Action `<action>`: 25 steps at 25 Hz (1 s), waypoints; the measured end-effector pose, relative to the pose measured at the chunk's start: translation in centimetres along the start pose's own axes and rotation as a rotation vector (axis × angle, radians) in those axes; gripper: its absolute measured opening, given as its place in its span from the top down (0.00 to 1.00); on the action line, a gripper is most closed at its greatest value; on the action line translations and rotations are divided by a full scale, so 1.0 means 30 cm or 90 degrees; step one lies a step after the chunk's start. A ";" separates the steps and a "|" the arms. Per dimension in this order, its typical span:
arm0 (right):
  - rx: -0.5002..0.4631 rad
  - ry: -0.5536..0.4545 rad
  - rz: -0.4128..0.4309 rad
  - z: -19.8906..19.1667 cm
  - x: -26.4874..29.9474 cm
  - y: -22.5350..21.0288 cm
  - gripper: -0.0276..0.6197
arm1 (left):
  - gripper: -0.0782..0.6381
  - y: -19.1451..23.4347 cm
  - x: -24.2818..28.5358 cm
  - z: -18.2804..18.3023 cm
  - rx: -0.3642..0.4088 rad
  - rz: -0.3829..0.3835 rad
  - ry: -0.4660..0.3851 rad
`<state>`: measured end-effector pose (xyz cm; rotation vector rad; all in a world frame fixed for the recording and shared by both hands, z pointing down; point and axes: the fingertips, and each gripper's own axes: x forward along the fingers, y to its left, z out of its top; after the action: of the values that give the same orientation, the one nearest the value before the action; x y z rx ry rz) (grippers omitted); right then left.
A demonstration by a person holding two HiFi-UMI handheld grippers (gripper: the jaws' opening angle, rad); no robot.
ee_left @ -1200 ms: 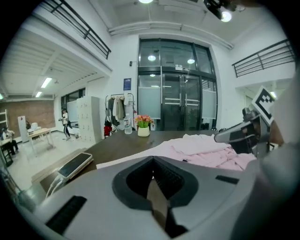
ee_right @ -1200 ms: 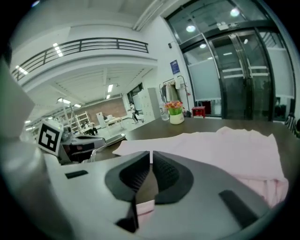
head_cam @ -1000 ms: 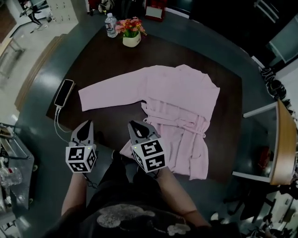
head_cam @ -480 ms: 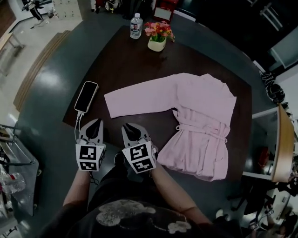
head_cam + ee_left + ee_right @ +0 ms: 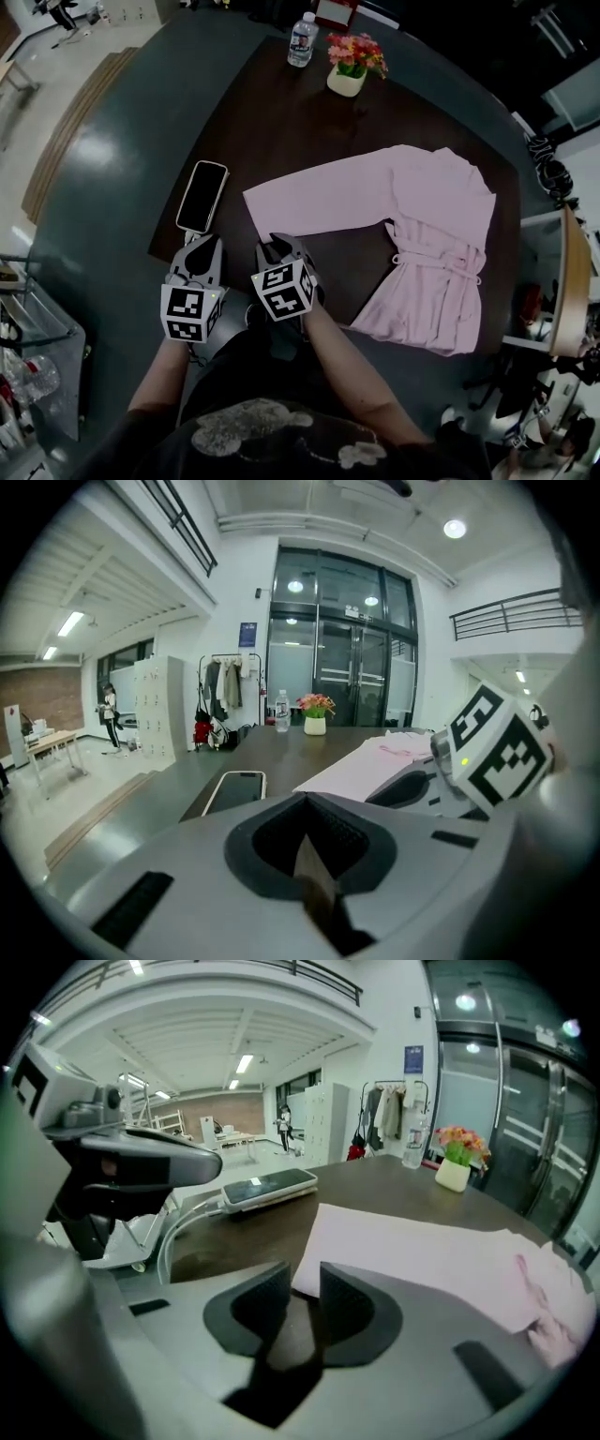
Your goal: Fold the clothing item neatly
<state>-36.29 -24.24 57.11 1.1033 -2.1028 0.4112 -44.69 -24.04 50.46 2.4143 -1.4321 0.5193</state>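
Looking down, what is hard for you to see? my friend asks.

"My hands," I say. "They hide under the marker cubes. The chair [image 5: 568,281] on the right is cut off by the edge. The phone [image 5: 202,195] has a cord [image 5: 173,1232], but I can only see it from my right gripper's camera. The pink robe [image 5: 422,225] shows just one sleeve [image 5: 319,202]. The other one I can't make out."

"What are your jaws doing?"

"My left gripper [image 5: 201,246] has its jaws pressed tight together, with nothing in them. My right gripper [image 5: 281,242] has just been opening its jaws. They stand a little bit apart. Nothing is pinched between them. The end of the sleeve lies just past their tips."

"Where is the robe, and how does it look?"

"It lies flat on the dark table [image 5: 281,122], over on my right side. The sleeve stretches out to the left, and its end is close to my right gripper. A belt [image 5: 441,262] is tied across the middle. The bottom of the robe comes near the table's front edge. A bottle [image 5: 302,39] and some flowers [image 5: 354,58] stand at the far end, well apart from the robe."
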 end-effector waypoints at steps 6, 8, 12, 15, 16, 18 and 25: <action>0.004 0.060 -0.016 -0.045 0.065 0.000 0.85 | 0.88 0.010 -0.001 -0.037 -0.015 -0.025 0.014; 0.013 0.062 -0.012 -0.042 0.068 0.001 0.85 | 0.88 0.018 0.000 -0.049 -0.024 -0.028 0.018; 0.037 0.069 0.006 -0.037 0.065 -0.017 0.94 | 0.88 0.021 0.015 -0.057 -0.034 -0.037 0.023; 0.045 0.050 0.004 -0.002 0.037 -0.041 0.95 | 0.88 0.013 0.038 -0.034 -0.029 -0.046 0.014; 0.046 0.039 -0.001 0.015 0.020 -0.052 0.95 | 0.88 0.007 0.047 -0.023 -0.028 -0.049 0.010; 0.054 0.011 -0.013 0.053 -0.022 -0.084 0.95 | 0.88 -0.010 0.067 -0.001 -0.026 -0.058 0.003; 0.085 -0.094 -0.071 0.187 -0.245 -0.311 0.95 | 0.88 -0.149 0.146 0.091 0.005 -0.099 -0.012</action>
<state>-28.43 -28.56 47.50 1.3587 -2.1540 0.4337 -38.35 -26.52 49.70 2.5167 -1.2373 0.4677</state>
